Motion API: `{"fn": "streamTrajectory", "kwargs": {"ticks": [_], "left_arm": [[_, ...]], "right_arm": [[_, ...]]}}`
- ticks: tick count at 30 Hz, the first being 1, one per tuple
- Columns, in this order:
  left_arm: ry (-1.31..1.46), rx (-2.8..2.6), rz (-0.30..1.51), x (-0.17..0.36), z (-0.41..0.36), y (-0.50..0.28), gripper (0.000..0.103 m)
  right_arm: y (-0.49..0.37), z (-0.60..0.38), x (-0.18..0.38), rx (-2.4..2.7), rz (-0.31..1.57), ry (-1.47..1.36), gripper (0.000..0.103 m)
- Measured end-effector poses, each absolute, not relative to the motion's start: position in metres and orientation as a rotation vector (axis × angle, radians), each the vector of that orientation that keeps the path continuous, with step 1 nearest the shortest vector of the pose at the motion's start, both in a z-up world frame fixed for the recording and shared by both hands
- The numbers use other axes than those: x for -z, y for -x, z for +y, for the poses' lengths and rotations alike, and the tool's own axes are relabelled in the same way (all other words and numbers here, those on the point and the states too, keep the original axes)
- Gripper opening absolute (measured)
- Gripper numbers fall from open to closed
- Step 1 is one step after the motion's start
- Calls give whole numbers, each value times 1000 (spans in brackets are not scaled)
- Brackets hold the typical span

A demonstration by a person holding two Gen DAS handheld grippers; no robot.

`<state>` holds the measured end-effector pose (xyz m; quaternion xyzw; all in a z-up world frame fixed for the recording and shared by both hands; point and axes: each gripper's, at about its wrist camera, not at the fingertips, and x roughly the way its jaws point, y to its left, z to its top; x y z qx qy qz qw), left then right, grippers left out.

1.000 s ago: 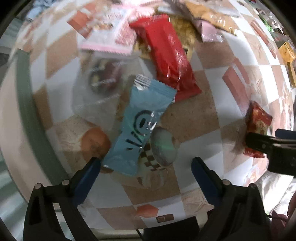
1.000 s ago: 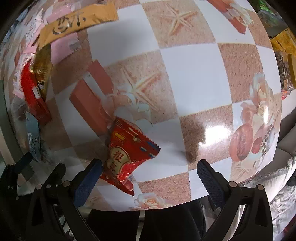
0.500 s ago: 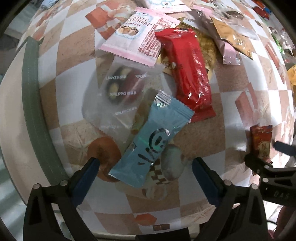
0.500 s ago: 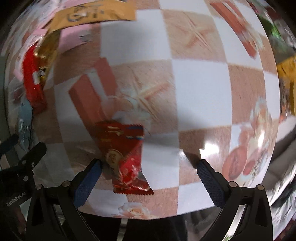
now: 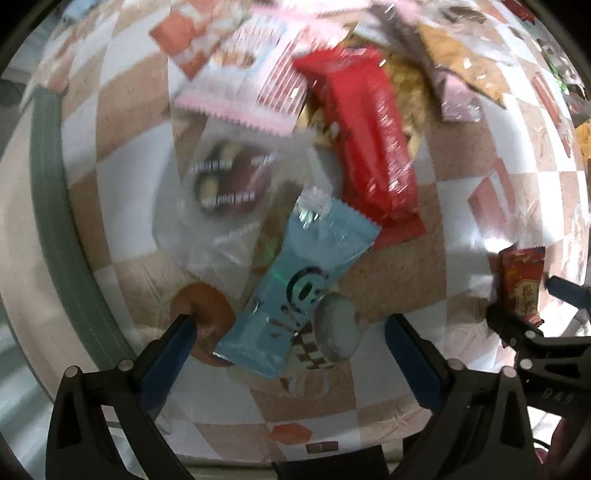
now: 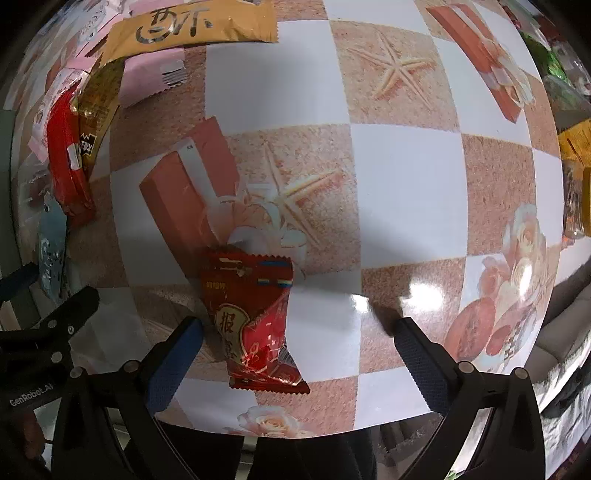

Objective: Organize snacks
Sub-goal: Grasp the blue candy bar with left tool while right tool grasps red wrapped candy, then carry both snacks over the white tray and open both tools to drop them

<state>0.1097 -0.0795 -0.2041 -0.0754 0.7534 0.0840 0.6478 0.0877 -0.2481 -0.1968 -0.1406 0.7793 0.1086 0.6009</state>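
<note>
A light blue snack packet (image 5: 299, 291) lies on the checkered tablecloth between the fingers of my open left gripper (image 5: 288, 343). Behind it lie a clear packet with dark sweets (image 5: 225, 184), a long red packet (image 5: 365, 136) and a pink-white packet (image 5: 251, 81). A small red packet with gold characters (image 6: 255, 321) lies between the fingers of my open right gripper (image 6: 295, 347), nearer the left finger. It also shows in the left wrist view (image 5: 522, 284), beside the right gripper's fingers (image 5: 509, 325).
An orange packet (image 6: 192, 29), a pink packet (image 6: 153, 79) and a gold-brown packet (image 6: 96, 110) lie at the far left of the right wrist view. More snacks (image 6: 572, 177) sit at the right edge. The table's front edge (image 6: 295, 435) is close below.
The small red packet has turned upright between the right gripper's fingers. The left view has shifted slightly closer to the blue packet. Both grippers stay open.
</note>
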Motion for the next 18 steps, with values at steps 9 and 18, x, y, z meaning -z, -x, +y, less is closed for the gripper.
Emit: {"fn": "streamTrajectory", "kwargs": {"ticks": [9, 18], "left_arm": [[157, -112, 1680, 196, -100, -128, 27], [265, -120, 1655, 193, -75, -114, 27]], "right_arm": [[-91, -243, 173, -287, 1762, 327, 33], [-99, -249, 151, -355, 1764, 244, 33]]}}
